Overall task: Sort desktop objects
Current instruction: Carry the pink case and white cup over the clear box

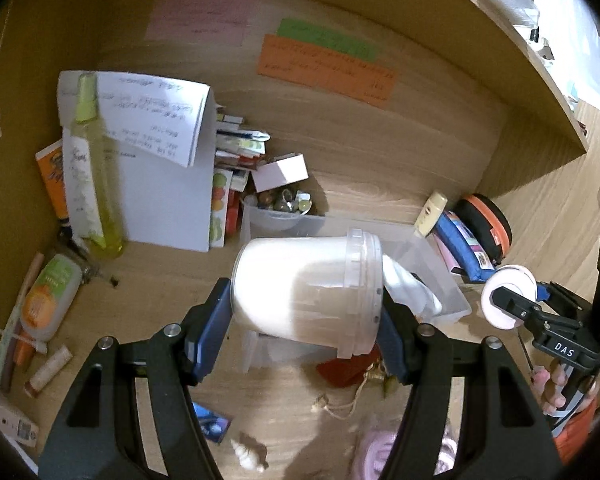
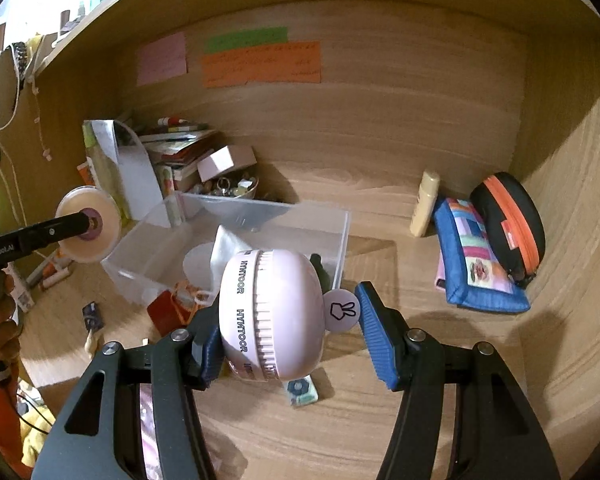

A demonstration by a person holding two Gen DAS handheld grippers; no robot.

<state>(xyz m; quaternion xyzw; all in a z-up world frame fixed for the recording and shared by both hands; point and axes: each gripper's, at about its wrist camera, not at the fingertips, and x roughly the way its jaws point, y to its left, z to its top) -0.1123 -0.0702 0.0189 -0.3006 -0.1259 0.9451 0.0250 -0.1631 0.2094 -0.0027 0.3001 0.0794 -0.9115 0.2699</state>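
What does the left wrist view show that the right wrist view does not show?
Only the left wrist view: a tall yellow-green bottle against white papers, and the white plastic jar's side, sideways in the left hand-held gripper.
Only the right wrist view: lettering on the round pink device in the right hand-held gripper.
Both: the clear plastic bin, the orange wall note, and the blue patchwork pouch.

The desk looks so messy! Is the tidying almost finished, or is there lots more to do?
Only just begun, it seems. Done: the clear bin holds just a few items. In hand: the left gripper holds a white tub, and the right gripper holds a pink HYNTOOR gadget. Left: tubes, a shell and a red packet are scattered on the desk.
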